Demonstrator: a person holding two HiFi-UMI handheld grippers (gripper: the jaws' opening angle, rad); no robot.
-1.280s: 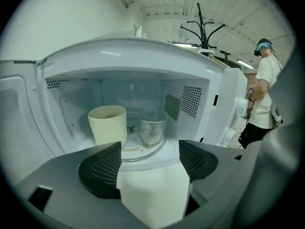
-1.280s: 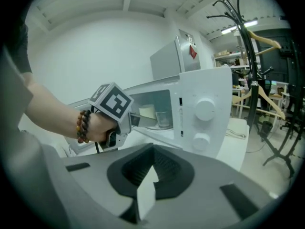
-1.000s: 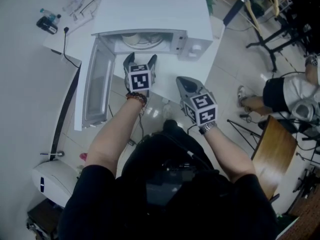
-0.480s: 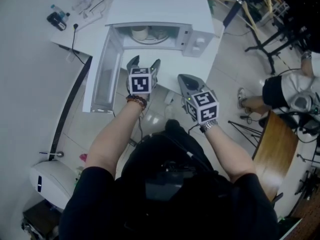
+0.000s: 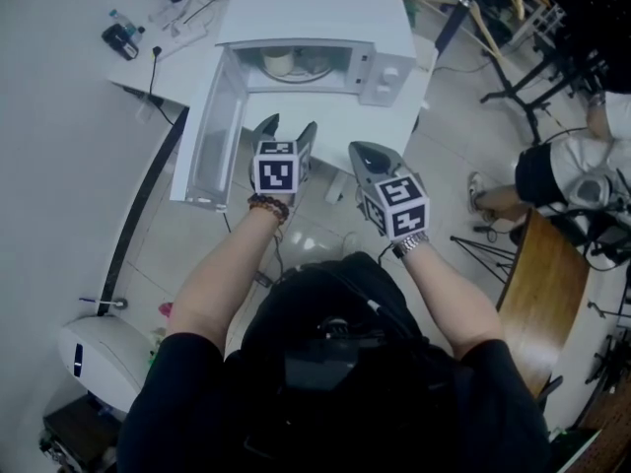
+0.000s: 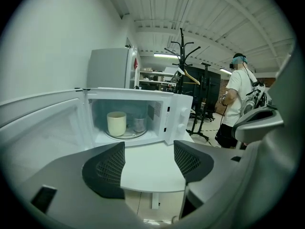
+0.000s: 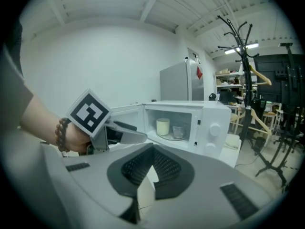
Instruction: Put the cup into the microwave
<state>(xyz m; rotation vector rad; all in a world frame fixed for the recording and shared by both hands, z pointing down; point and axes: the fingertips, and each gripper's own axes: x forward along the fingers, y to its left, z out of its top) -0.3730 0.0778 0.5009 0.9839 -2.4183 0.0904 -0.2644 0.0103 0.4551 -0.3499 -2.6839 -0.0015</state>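
Put-away step, apparently complete: the cup (image 6: 116,123), cream-coloured and upright, stands inside the open microwave (image 5: 315,18), on the left part of the turntable (image 6: 125,135). A small clear glass (image 6: 139,124) stands just beside it to the right; whether the two touch cannot be told, and neither vessel shows any contents from these angles. The door (image 5: 212,141) hangs fully open to the left of the cavity. Both tools are held over the near edge of the white bench (image 5: 345,121), well apart from the cup. The left tongs (image 6: 147,163) are spread wide with only bare bench showing between the pads; their jaws have just been closing somewhat, on nothing. The right tongs (image 7: 151,168) are fully closed, pad against pad, and carry nothing. Judged from this arrangement, the task's placing is done and no grasp remains to be made. If a further move follows, it is most likely swinging the door closed, which calls for one tool to reach left, behind the door's outer edge, and push it round without jolting the microwave or disturbing the vessels inside.
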